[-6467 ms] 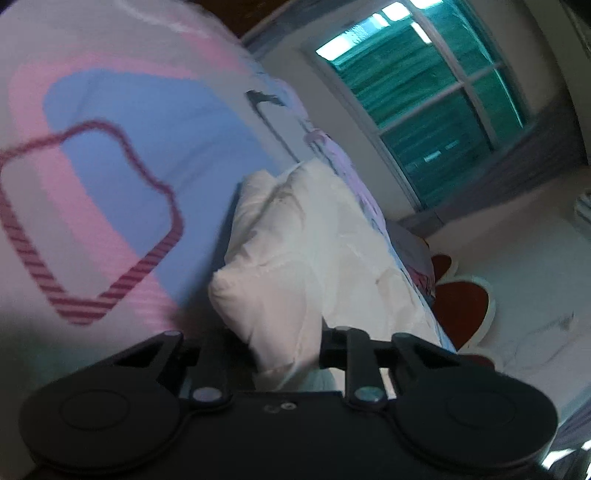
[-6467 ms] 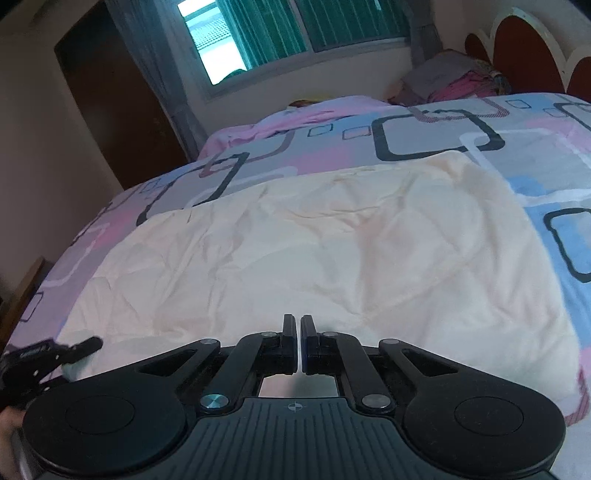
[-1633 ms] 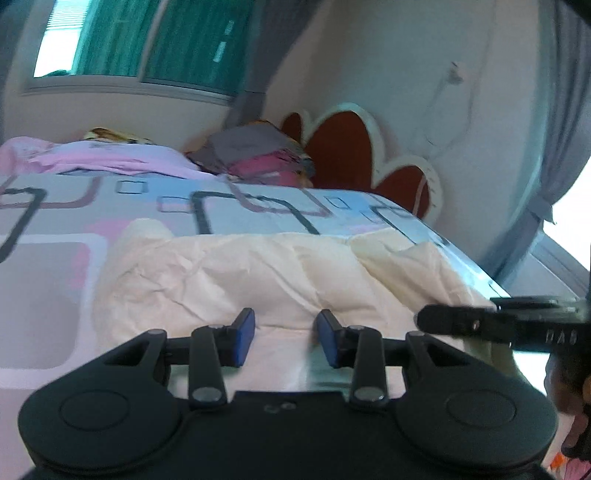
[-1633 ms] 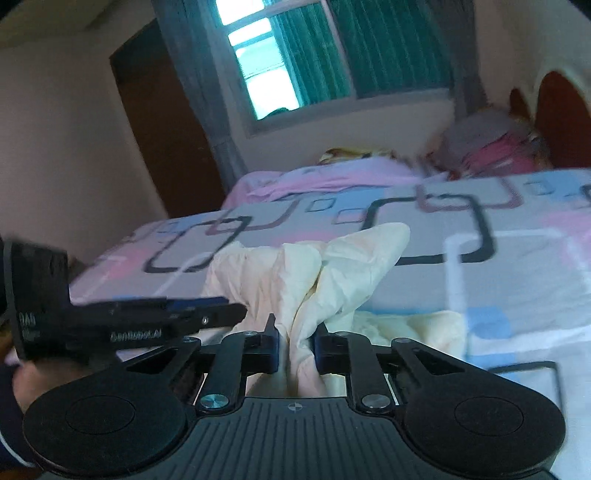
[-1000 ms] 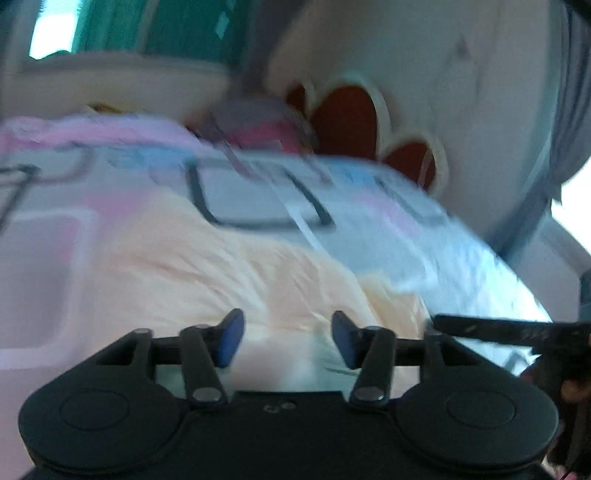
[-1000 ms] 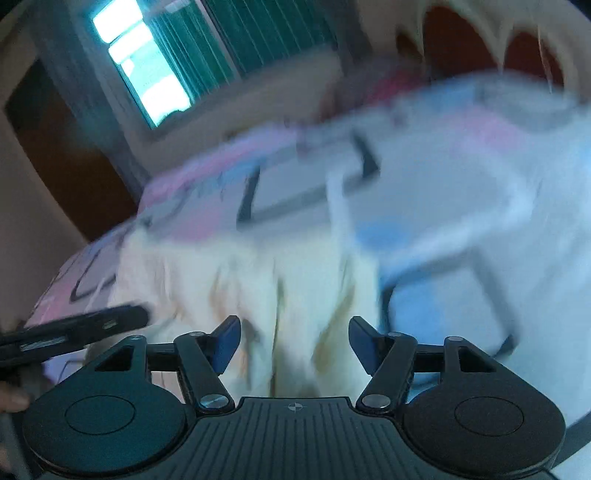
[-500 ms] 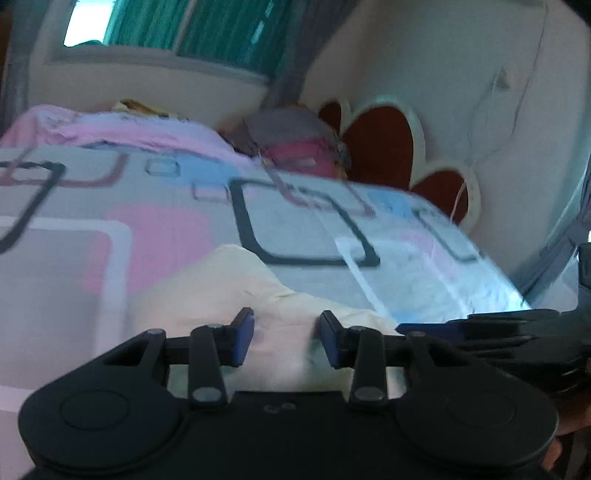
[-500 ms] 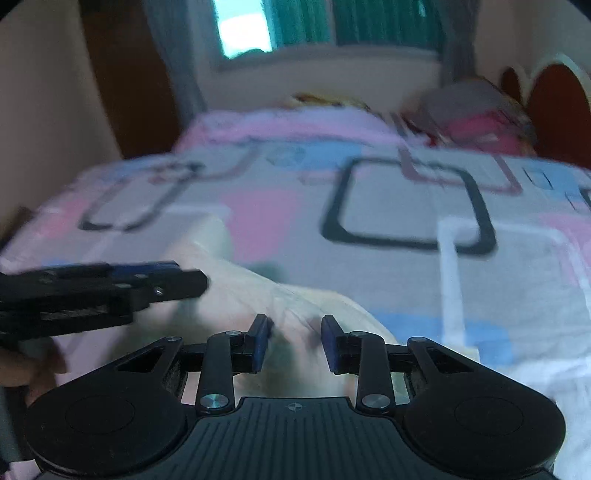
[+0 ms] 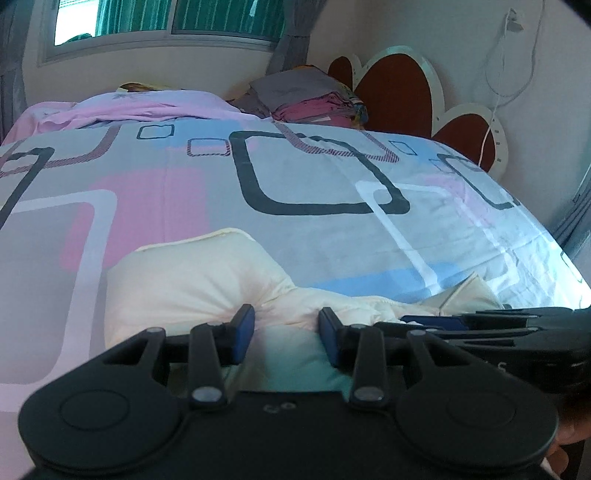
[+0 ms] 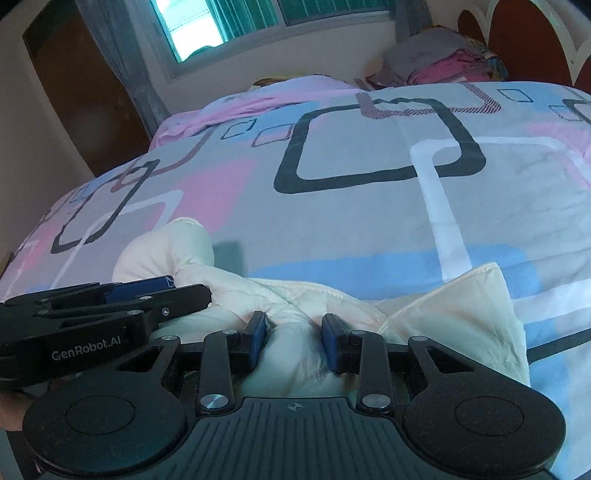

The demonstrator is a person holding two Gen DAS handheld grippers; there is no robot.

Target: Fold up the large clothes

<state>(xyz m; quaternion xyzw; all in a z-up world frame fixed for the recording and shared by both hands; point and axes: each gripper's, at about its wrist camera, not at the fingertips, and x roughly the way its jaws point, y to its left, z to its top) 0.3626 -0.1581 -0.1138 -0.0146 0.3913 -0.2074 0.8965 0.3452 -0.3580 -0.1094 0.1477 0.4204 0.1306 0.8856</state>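
Two grippers sit side by side, each clamped on a bunched fold of the cream quilt (image 9: 192, 284): the left gripper (image 9: 287, 338) and, just to its right, the right gripper (image 10: 293, 338). Beyond their fingertips spreads the patterned bedsheet (image 10: 369, 206). Farther off lie a pile of folded clothes (image 9: 314, 99), the heart-shaped headboard (image 9: 399, 92) and a window (image 10: 229, 18).

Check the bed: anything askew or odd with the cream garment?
The cream garment is not flat. It is bunched into puffy lumps at the near edge of the patterned bedsheet, with one corner sticking up. Both the left claw and the right claw have fabric gathered between their pads. No damage shows.
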